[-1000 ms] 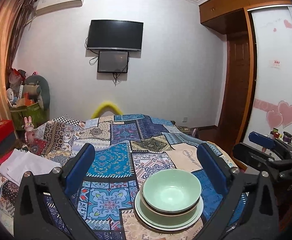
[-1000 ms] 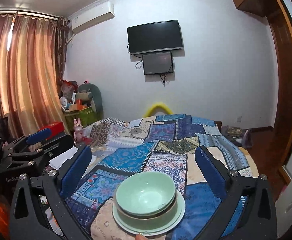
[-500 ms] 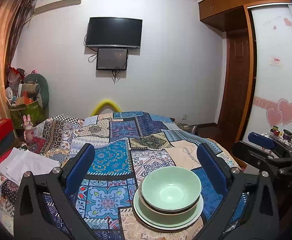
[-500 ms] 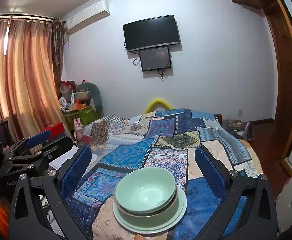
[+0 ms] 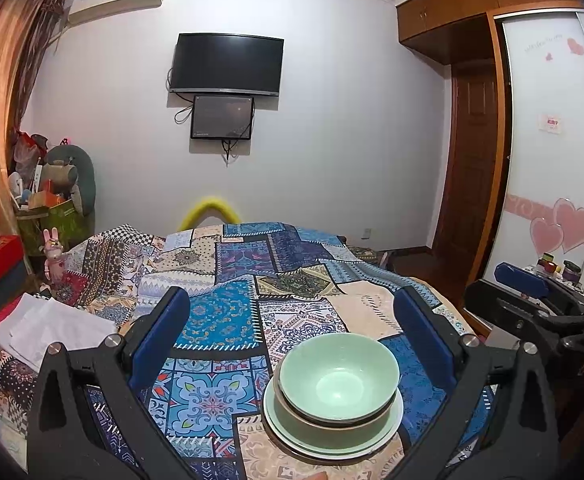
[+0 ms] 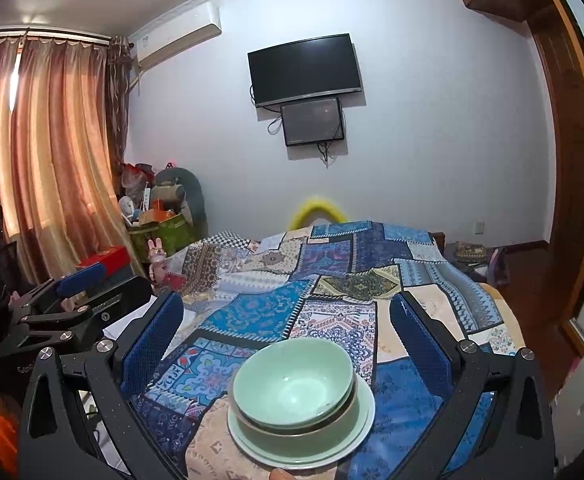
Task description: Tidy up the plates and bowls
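Left wrist: left gripper (image 5: pixel 292 332) level, spread | bowls (image 5: pixel 338 380) ahead

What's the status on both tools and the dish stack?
Left tool open, right tool open, both empty. Green bowls nested on plates, stacked on patchwork bedspread. Nothing in the way.

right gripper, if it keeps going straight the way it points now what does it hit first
Most likely nothing close: the open right gripper aims level over the stacked pale green ceramic bowls and plates, which sit low between its jaws. Beyond them its line seems to meet the blue patchwork quilt rising on the bed, though depth is unclear.
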`<action>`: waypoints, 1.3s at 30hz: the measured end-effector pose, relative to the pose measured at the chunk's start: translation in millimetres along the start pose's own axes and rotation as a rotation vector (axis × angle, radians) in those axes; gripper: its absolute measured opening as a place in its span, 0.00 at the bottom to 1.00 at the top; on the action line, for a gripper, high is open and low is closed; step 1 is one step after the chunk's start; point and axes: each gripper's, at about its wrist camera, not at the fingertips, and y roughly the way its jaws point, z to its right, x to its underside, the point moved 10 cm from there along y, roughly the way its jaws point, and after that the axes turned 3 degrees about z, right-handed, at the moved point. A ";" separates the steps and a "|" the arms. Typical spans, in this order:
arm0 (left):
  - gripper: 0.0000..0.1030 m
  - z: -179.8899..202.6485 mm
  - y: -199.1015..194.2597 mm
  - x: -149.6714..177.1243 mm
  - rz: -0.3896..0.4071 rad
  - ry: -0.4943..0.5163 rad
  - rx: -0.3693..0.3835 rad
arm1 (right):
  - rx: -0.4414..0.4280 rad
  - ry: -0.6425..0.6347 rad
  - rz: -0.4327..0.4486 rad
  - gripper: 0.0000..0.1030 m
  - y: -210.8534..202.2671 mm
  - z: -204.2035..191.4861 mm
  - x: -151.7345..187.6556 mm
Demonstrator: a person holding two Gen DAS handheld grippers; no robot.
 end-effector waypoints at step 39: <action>1.00 -0.1 2.7 2.3 -0.020 -0.030 0.026 | -0.008 0.014 -0.008 1.00 2.5 3.5 2.0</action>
